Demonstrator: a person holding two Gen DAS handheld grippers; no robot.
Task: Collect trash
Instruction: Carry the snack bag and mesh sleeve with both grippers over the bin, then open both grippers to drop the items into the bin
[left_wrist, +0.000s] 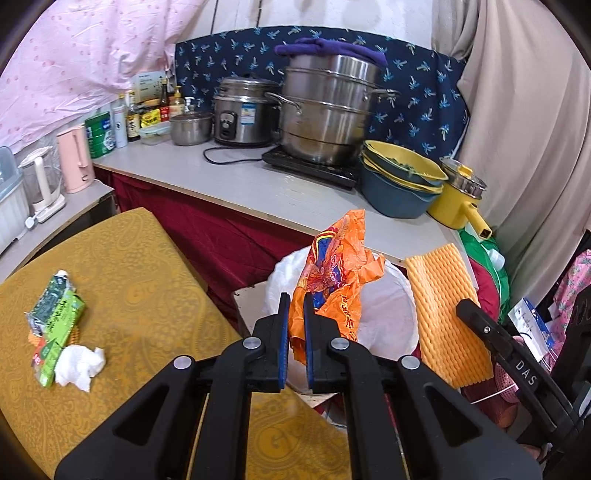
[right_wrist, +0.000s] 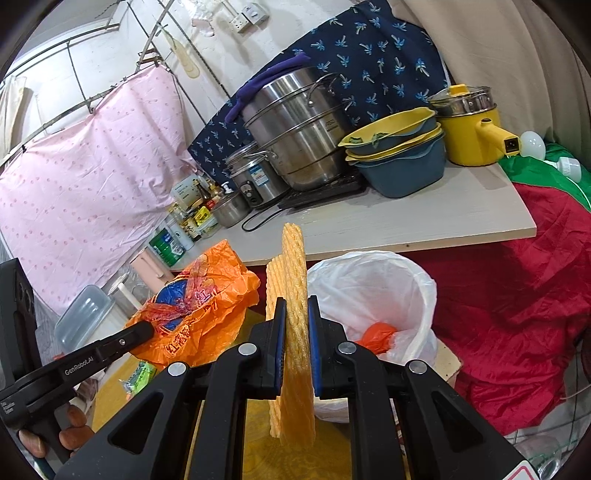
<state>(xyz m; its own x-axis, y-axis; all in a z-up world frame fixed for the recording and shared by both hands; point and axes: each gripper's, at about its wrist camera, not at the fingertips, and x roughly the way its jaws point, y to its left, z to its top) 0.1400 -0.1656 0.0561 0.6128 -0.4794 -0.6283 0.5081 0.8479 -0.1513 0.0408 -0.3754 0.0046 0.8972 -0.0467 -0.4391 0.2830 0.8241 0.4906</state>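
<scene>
Orange plastic bag (left_wrist: 328, 273), crumpled, with blue and red print, is pinched between the blue pads of the left gripper (left_wrist: 295, 306). Jaws are pressed nearly together with only the thin film between them. The bag stands up above the fingertips, in front of the near rim of the bin as the left wrist view has it.

Orange foam net sleeve (right_wrist: 293, 317), ribbed, is held upright in the right gripper (right_wrist: 296, 314). Pads clamp its flat faces; the sleeve extends above and below the jaws. In the left wrist view it hangs to the right of the bag, the 2 items close but apart.

Bin liner (right_wrist: 373, 284), white, lines a round bin just beyond both grippers. 1 orange piece (right_wrist: 380, 334) already lies inside it. The bin stands against the red cloth (left_wrist: 221, 236) that skirts the counter.

Still on the yellow patterned tablecloth (left_wrist: 122, 266), to the left: a green wrapper (left_wrist: 55, 314) and a crumpled white tissue (left_wrist: 79, 363), touching each other.

Counter (left_wrist: 236, 181), pale, carries a stacked steel steamer pot (left_wrist: 325, 107), a rice cooker (left_wrist: 243, 114), nested blue-and-yellow basins (left_wrist: 399, 181), a yellow electric pot (left_wrist: 458, 203), bottles and a pink kettle (left_wrist: 75, 162). A person's fingers (right_wrist: 74, 428) grip the left tool's handle, seen low left in the right wrist view.
</scene>
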